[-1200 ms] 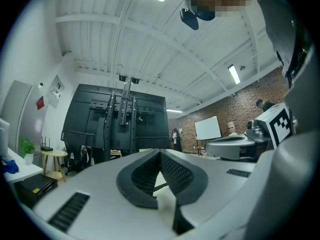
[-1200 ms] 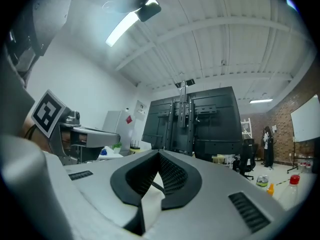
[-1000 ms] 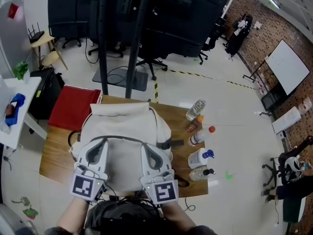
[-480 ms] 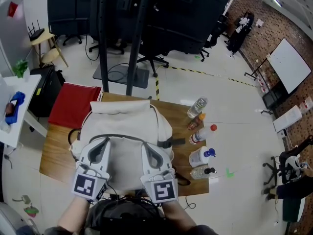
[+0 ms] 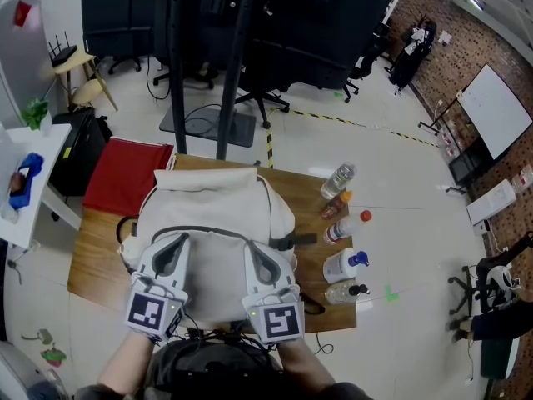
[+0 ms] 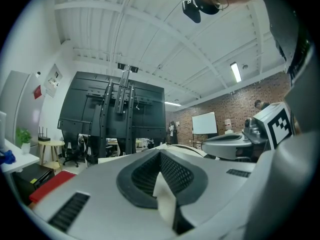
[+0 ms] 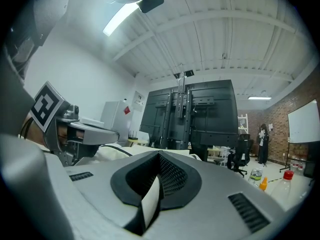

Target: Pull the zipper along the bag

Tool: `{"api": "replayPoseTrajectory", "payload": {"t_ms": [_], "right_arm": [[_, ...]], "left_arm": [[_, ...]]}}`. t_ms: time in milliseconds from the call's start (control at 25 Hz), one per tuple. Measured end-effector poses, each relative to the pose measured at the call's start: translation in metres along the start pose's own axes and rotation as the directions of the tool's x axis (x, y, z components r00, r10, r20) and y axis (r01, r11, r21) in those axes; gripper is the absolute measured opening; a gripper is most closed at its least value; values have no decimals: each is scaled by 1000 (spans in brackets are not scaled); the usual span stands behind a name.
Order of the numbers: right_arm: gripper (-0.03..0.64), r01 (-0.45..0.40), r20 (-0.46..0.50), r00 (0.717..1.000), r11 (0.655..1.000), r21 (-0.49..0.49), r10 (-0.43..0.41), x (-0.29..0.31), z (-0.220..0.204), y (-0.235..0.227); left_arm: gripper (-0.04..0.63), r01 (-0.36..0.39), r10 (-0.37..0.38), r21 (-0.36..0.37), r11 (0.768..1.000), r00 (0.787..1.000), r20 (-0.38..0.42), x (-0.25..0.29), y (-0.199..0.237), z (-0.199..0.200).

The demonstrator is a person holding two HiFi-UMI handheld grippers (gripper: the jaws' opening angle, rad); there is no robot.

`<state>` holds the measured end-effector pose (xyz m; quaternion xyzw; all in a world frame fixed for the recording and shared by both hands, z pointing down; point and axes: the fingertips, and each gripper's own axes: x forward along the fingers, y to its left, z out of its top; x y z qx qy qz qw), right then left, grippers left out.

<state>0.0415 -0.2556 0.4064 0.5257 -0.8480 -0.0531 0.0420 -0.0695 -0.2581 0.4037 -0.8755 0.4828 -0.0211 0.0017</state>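
Wooden table, cream fabric backpack lying flat, long axis running away from the person, dark zipper curving across, left gripper and right gripper clenched empty over backpack's near end.

Bottles beside bag, bare tabletop left

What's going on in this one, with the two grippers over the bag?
A person holds a gripper in each hand, level above the near end of a pale backpack lying on a wooden table. The left gripper and the right gripper both have their jaws together, with no part of the bag between them, so the zipper is not yet gripped. Several bottles stand to the bag's right.
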Motion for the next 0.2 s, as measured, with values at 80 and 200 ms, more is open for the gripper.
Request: {"api": "replayPoseTrajectory", "payload": {"t_ms": [80, 200], "right_arm": [[15, 3, 0, 1000, 1000, -1, -3, 2, 0, -3], [15, 4, 1, 1000, 1000, -5, -4, 4, -1, -6]], "left_arm": [[17, -3, 3, -1, 1000, 1000, -2, 2, 1, 0], [17, -9, 9, -4, 1000, 999, 30, 4, 4, 2]]}}
